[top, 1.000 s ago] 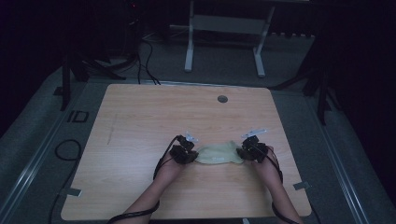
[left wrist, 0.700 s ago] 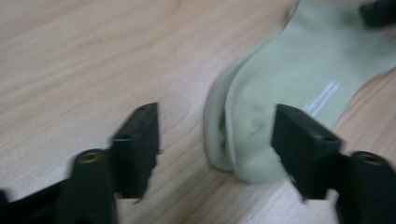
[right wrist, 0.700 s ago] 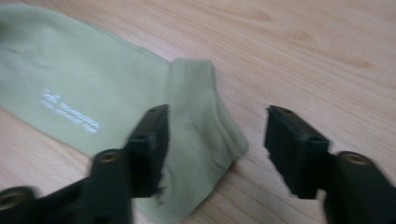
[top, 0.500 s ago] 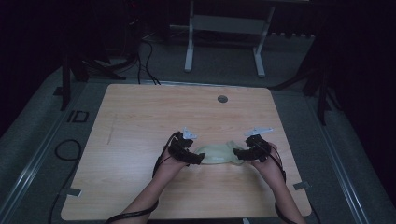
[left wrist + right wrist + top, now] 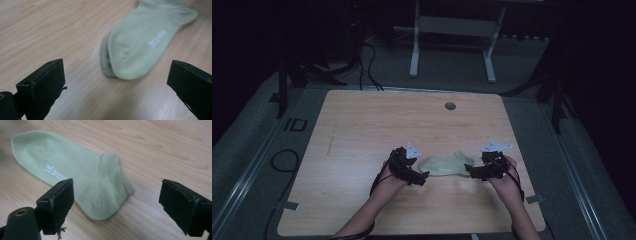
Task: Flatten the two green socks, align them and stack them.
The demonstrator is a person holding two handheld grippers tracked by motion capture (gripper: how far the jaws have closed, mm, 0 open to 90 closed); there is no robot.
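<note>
Socks (image 5: 446, 164) lie flat on the wooden table (image 5: 362, 125), near my edge of it, one pale green sock stacked on another, so the layered edge at the toe shows in the left gripper view (image 5: 142, 47). I hold one gripper at each end because the pair is long and limp; working it from both ends is the surest way to keep it flat.

Starting at the left: my left gripper (image 5: 417, 176) sits just beside the toe end, its jaws standing wide apart with bare wood between them. From its own camera the rounded toe lies ahead of the jaws and a little off to one side, not yet between them, and I judge I'd need to ease forward before closing.

In the middle, the small white print on the sock faces up, and the fabric looks smooth, without bunching.

At the right: my right gripper (image 5: 476, 172) is at the cuff and heel end, jaws likewise spread wide and clamped on nothing. In its view the heel (image 5: 100, 202) reaches close toward one jaw, while the other hangs over bare table. I judge the pair is simply resting, released or about to be pinched; which, I cannot tell.
</note>
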